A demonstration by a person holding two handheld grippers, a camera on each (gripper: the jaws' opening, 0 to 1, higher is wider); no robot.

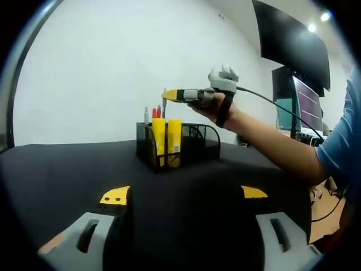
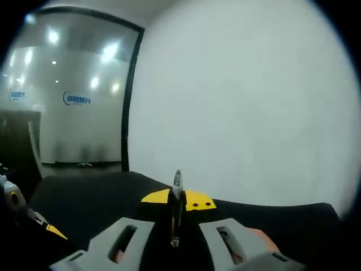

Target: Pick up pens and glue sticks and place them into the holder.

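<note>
Counting contents: holder [image 1: 179, 142], black mesh, sits on the table [image 1: 67, 169] with two yellow glue sticks [image 1: 167, 140] upright in the front compartment and about three pen tops (grey, red) [image 1: 153, 113] poking up behind; exact pen count hard to tell. One more pen [image 2: 176, 209] is pinched between the right gripper [image 2: 178, 199] fingers, which are closed on it, the pen upright in the right gripper view. In the left gripper view that gripper [image 1: 172, 95] is held by a hand [image 1: 217, 104] above the holder, pen hanging down over it. Left gripper [image 1: 183, 195] fingers are wide apart, nothing between them, low over the table. Table is covered in black cloth. Room: white wall [image 1: 113, 68], dark monitors [image 1: 299, 84] at right, glass partition [image 2: 67, 96] with a blue logo.
</note>
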